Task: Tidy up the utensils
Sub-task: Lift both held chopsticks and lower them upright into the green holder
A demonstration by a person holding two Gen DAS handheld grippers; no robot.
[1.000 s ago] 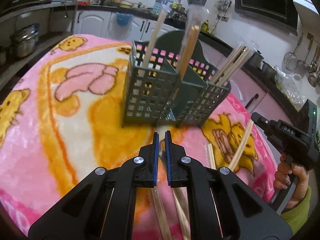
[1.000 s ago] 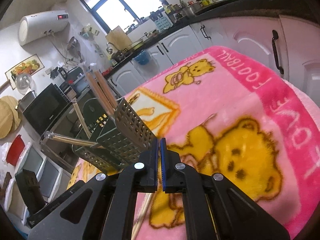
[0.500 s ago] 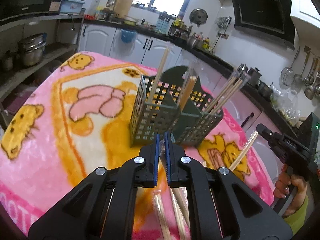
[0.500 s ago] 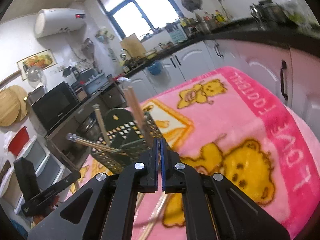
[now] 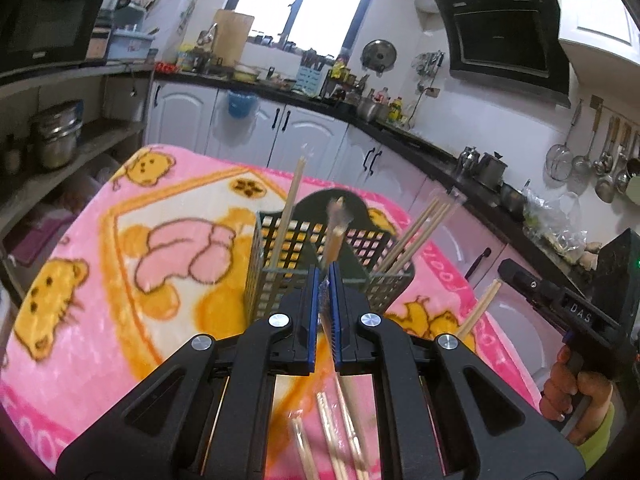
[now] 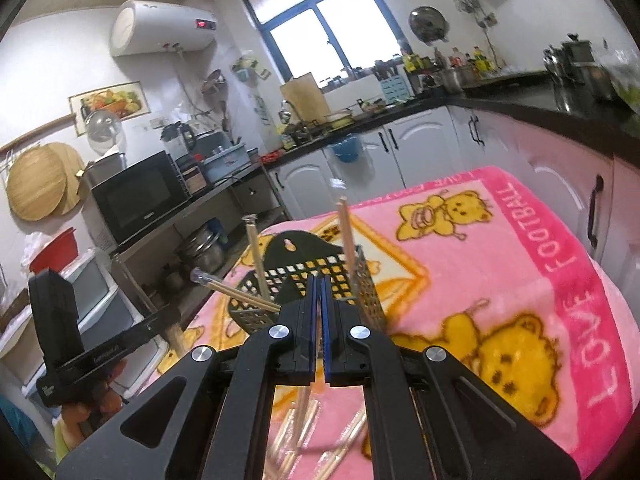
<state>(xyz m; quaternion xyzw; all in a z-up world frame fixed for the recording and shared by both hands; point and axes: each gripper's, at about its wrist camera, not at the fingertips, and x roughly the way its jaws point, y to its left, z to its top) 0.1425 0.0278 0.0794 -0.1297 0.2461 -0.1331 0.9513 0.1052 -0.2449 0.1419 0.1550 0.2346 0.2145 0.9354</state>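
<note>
Gripping wrapped chopsticks (image 5: 335, 240) between narrow jaws, the left gripper (image 5: 324, 316) hovers near the green caddy (image 5: 280, 264); the right gripper (image 6: 319, 320) pinches another pair (image 6: 346, 236).

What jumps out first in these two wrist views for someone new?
The pink cartoon-bear blanket covering the table fills both views. On it stands a dark green mesh utensil caddy with wrapped chopsticks sticking out of its compartments. The left gripper and the right gripper each pinch a wrapped pair of chopsticks just short of the caddy, with more loose chopsticks on the blanket beneath them.
</note>
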